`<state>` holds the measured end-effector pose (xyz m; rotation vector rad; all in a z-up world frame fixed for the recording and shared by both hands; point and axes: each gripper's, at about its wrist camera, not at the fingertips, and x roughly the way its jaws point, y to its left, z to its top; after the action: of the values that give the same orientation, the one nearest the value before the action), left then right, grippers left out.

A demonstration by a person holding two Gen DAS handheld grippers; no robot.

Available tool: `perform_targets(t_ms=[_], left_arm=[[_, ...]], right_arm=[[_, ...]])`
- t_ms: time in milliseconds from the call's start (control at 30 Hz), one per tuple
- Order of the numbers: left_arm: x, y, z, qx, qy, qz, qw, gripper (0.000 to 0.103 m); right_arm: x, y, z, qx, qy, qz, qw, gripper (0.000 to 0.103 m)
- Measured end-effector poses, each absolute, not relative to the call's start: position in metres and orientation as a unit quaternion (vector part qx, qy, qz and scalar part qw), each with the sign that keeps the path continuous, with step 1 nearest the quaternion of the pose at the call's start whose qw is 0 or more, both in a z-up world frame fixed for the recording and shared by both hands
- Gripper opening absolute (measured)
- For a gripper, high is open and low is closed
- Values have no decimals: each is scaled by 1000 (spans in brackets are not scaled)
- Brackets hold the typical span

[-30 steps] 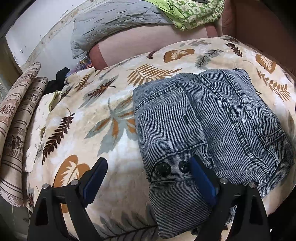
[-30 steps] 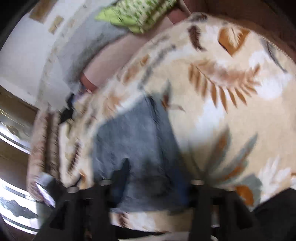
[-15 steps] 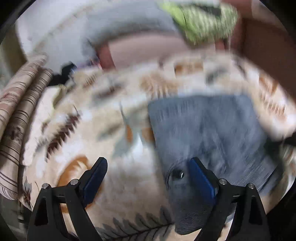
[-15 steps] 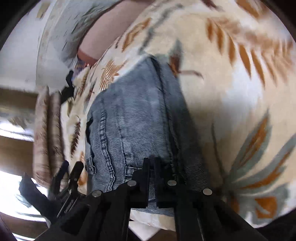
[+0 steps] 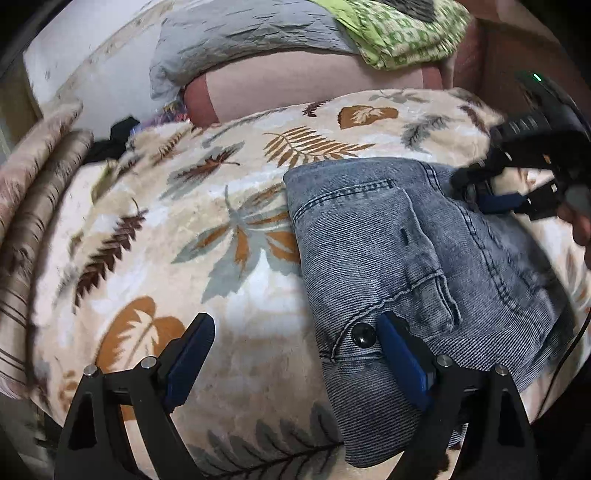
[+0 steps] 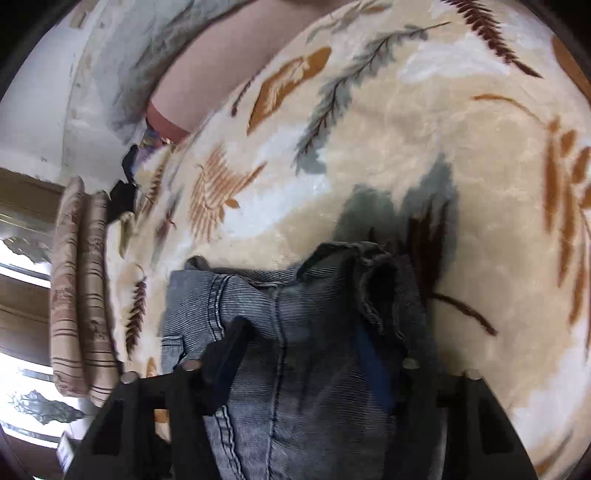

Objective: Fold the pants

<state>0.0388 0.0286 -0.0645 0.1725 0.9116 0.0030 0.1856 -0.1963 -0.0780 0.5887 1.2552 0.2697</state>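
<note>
Folded grey-blue denim pants (image 5: pixel 424 266) lie on a leaf-patterned blanket (image 5: pixel 207 236). My left gripper (image 5: pixel 295 350) is open just above the blanket at the pants' near left edge, its right finger (image 5: pixel 400 358) over the waistband button (image 5: pixel 362 334). My right gripper (image 5: pixel 495 195) shows in the left wrist view at the pants' far right edge. In the right wrist view the right gripper (image 6: pixel 299 354) is open, its jaws astride the denim (image 6: pixel 303 332), whose far edge is bunched up.
A grey pillow (image 5: pixel 251 33) and a green patterned cloth (image 5: pixel 402 33) lie at the far side of the bed. Striped rolled bedding (image 5: pixel 33 177) lies along the left edge. A black item (image 5: pixel 114 140) sits beside it.
My right gripper was shut half a second ago and is now open, farther along the pants at their far edge. My left gripper stayed open at the waistband.
</note>
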Motion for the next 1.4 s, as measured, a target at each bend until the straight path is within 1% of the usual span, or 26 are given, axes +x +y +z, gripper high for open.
perform_targets(t_ms=[67, 133, 200, 267, 300, 333, 367, 467, 500, 533, 600, 667, 733, 767, 933, 1400], left_arm=[[41, 41, -59, 32, 451, -13, 892, 90], [37, 55, -47, -26, 447, -29, 894, 90], [34, 61, -41, -53, 442, -21, 895, 90], [38, 56, -50, -36, 468, -19, 883, 90], [42, 46, -64, -4, 498, -19, 867, 91], [42, 38, -74, 28, 505, -16, 862, 91], [38, 35, -73, 39, 487, -11, 873, 91], [38, 32, -72, 46, 487, -5, 872, 91], [38, 32, -72, 45, 488, -7, 872, 91], [38, 34, -73, 39, 490, -7, 871, 91], [39, 34, -74, 32, 492, -6, 870, 92], [39, 36, -74, 33, 490, -9, 871, 92], [38, 36, -75, 35, 491, -8, 870, 92], [38, 36, -74, 35, 492, -8, 870, 92], [37, 37, -73, 30, 493, -8, 870, 92], [36, 38, -75, 20, 493, -12, 870, 92]], right_arm=[[184, -192, -78, 244, 577, 128, 769, 58], [182, -192, -79, 257, 570, 128, 769, 58], [182, -191, -80, 257, 568, 129, 771, 58], [179, -192, -79, 245, 571, 128, 773, 58], [180, -190, -71, 240, 576, 125, 772, 58], [178, -188, -65, 232, 581, 117, 771, 60], [172, -186, -56, 222, 580, 115, 775, 60], [143, -176, -22, 198, 544, 149, 802, 60], [131, -173, -14, 192, 533, 159, 809, 62], [122, -169, -12, 184, 529, 166, 812, 66], [105, -163, -22, 151, 540, 162, 812, 68], [89, -156, -61, 97, 576, 141, 799, 68], [74, -147, -59, 44, 537, 147, 829, 68], [72, -141, -57, 20, 539, 140, 831, 68], [82, -149, -59, 61, 550, 146, 820, 70], [78, -159, -60, 91, 542, 161, 820, 71]])
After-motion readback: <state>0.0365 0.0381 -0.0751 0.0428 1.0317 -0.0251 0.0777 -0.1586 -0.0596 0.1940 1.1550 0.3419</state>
